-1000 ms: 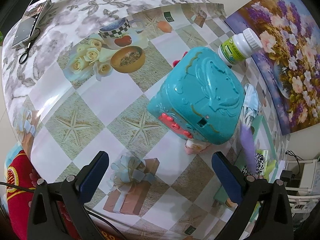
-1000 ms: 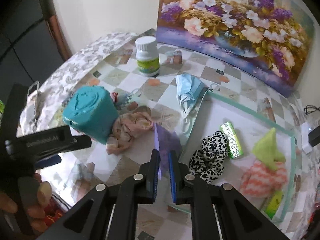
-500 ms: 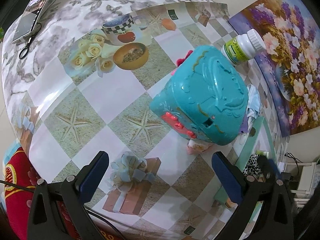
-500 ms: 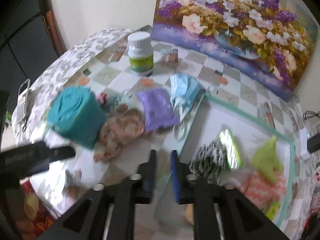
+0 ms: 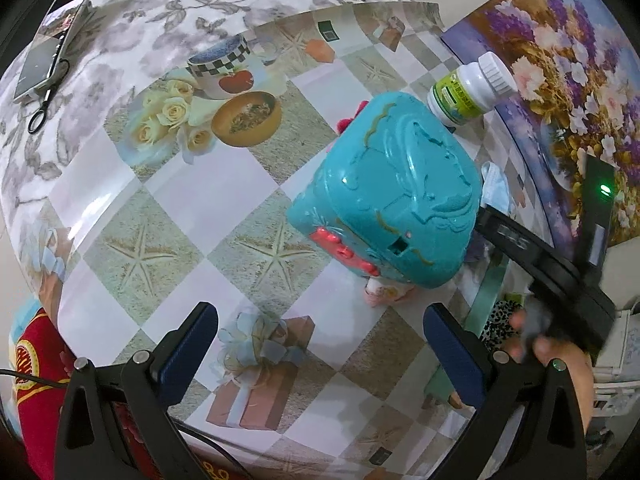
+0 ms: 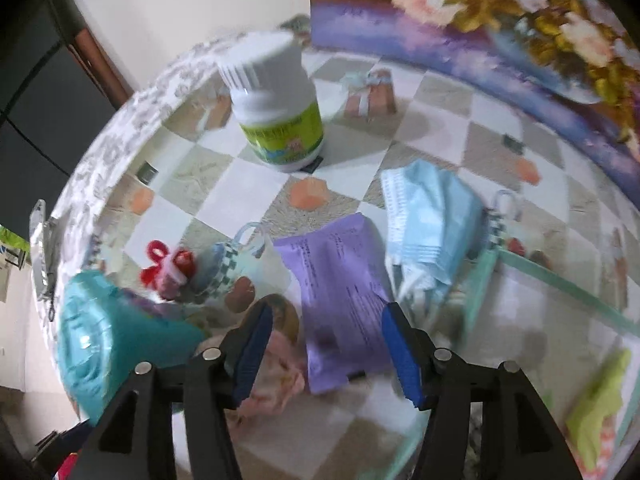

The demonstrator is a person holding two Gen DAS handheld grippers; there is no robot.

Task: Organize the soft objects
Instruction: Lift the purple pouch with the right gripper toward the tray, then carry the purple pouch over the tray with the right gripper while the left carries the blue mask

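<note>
Left view sharp, evenly lit; right view motion-blurred; fisheye bending, dark corners.

Both the left gripper and right gripper hover with fingers spread.

Round surface is wearing a glossy checkered cover printed with starfish, roses and gift boxes; beneath it a grey leaf-patterned cloth is showing along the far edge. A large canvas painting of purple and cream flowers is leaning against a plain cream wall. A dark doorway with a brown wooden frame is standing at the left in the right wrist view. Soft light is glinting off the cover.
</note>
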